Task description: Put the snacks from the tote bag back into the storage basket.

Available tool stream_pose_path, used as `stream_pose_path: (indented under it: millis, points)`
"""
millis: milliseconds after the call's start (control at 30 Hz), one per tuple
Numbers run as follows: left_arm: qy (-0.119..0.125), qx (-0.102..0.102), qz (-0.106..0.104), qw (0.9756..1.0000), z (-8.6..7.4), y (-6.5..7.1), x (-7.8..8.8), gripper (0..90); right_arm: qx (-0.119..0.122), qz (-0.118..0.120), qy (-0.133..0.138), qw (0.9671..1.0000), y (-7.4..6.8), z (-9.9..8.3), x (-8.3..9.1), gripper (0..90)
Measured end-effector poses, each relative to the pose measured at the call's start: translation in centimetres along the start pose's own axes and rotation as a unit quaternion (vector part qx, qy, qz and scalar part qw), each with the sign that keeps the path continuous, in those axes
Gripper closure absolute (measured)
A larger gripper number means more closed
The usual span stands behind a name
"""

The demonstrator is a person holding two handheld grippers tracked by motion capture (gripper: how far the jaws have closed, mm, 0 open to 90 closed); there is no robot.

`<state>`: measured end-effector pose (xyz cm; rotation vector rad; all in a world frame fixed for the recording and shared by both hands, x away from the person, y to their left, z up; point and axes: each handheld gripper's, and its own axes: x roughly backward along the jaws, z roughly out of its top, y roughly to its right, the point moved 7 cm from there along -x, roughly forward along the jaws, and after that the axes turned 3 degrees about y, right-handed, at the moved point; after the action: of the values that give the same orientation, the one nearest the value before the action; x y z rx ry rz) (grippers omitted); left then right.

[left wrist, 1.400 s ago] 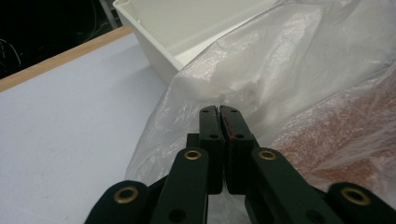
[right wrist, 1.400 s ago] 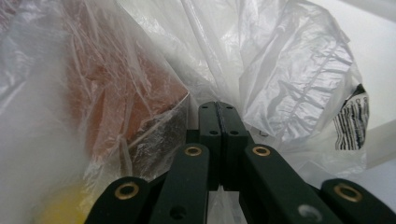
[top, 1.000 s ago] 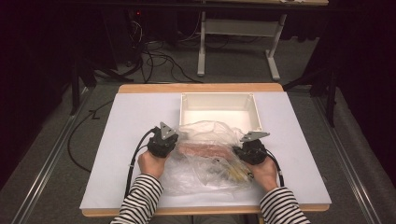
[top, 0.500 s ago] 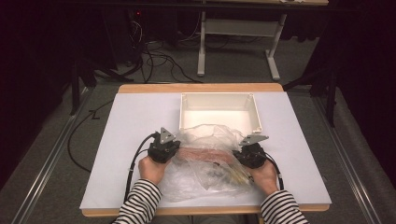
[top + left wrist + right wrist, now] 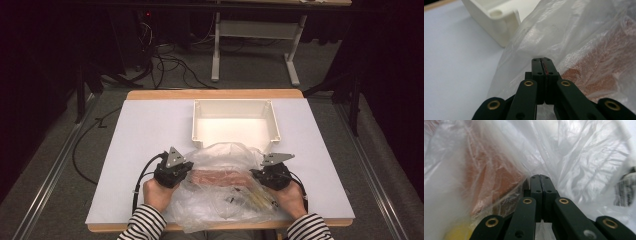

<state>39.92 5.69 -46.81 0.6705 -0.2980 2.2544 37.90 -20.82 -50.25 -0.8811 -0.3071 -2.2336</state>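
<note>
A crumpled clear plastic bag lies on the white table near the person's edge. Inside it are a reddish-brown pack and some yellowish sticks. My left gripper is at the bag's left side, shut with the film pinched at its tips. The reddish pack shows through the film to its right. My right gripper is at the bag's right side, also shut on the film, with bag folds all around it and the reddish pack to the left.
An empty white tray stands just beyond the bag at the table's middle back, and its corner appears in the left gripper view. White table top lies to the left and right. Cables and a desk frame sit on the floor behind.
Both hands have drawn back toward the person's edge of the table, and the bag has come along with them, away from the tray.
</note>
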Motion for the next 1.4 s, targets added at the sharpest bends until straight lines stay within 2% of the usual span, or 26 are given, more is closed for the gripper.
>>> stream_pose_path:
  millis: [133, 233, 333, 400, 567, 633, 700, 800, 833, 900, 1000, 1067, 1167, 1200, 1300, 1400]
  points:
    - [0.019, -0.003, 0.006, 0.9998, 1.5, -0.2, 0.3, 90.0, -0.006, -0.007, 0.019, 0.9998, 0.6, 1.2, 0.8, 90.0]
    - [0.014, 0.000, 0.011, 0.9998, 1.9, -0.8, -0.4, 89.9, -0.016, -0.016, 0.021, 0.9995, 1.5, 1.8, 0.5, 90.0]
    - [-0.001, 0.012, 0.018, 0.9998, 1.6, -1.5, -1.7, 90.0, -0.029, -0.017, 0.015, 0.9993, 2.1, 1.6, -0.1, 90.0]
    - [-0.010, 0.021, 0.019, 0.9995, 1.2, -2.0, -2.4, 90.0, -0.038, -0.022, -0.005, 0.9990, 2.7, 0.8, -1.1, 90.0]
    - [-0.029, 0.037, 0.019, 0.9987, 0.1, -2.4, -3.6, 90.0, -0.043, -0.021, -0.023, 0.9986, 2.9, -0.2, -1.9, 90.0]
    - [-0.035, 0.036, 0.021, 0.9985, -0.1, -2.4, -3.9, 89.9, -0.043, -0.024, -0.020, 0.9986, 2.8, -0.2, -1.7, 88.7]
    - [-0.038, 0.036, 0.023, 0.9984, -0.1, -2.3, -4.2, 90.0, -0.043, -0.029, -0.002, 0.9987, 2.7, 0.2, -1.1, 82.1]
    - [-0.042, 0.033, 0.027, 0.9982, -0.2, -2.1, -4.4, 90.0, -0.042, -0.031, 0.030, 0.9982, 2.3, 1.0, 0.5, 74.0]
    - [-0.043, 0.032, 0.028, 0.9982, -0.3, -2.0, -4.5, 90.0, -0.031, -0.036, 0.051, 0.9975, 1.9, 1.7, 1.9, 69.9]
    - [-0.046, 0.032, 0.029, 0.9980, -0.4, -1.9, -4.6, 89.9, -0.031, -0.036, 0.059, 0.9971, 1.7, 1.9, 2.4, 67.7]
    - [-0.050, 0.030, 0.029, 0.9979, -0.5, -1.8, -4.7, 89.9, -0.026, -0.028, 0.082, 0.9959, 1.0, 2.6, 3.9, 62.9]
    - [-0.050, 0.029, 0.029, 0.9979, -0.6, -1.8, -4.8, 89.9, -0.020, -0.013, 0.098, 0.9949, 0.1, 3.1, 4.9, 59.7]
    - [-0.049, 0.030, 0.029, 0.9979, -0.6, -1.7, -4.7, 89.8, -0.002, 0.013, 0.100, 0.9949, -1.7, 3.4, 5.4, 55.1]
    - [-0.047, 0.029, 0.030, 0.9980, -0.6, -1.7, -4.6, 89.8, -0.002, 0.013, 0.100, 0.9949, -1.7, 3.4, 5.4, 55.1]
    - [-0.045, 0.030, 0.028, 0.9981, -0.6, -1.7, -4.6, 89.6, 0.008, 0.027, 0.081, 0.9963, -2.6, 3.1, 4.5, 53.6]
    - [-0.040, 0.030, 0.026, 0.9984, -0.6, -1.7, -4.4, 88.8, 0.009, 0.030, 0.061, 0.9977, -2.7, 2.6, 3.3, 56.5]
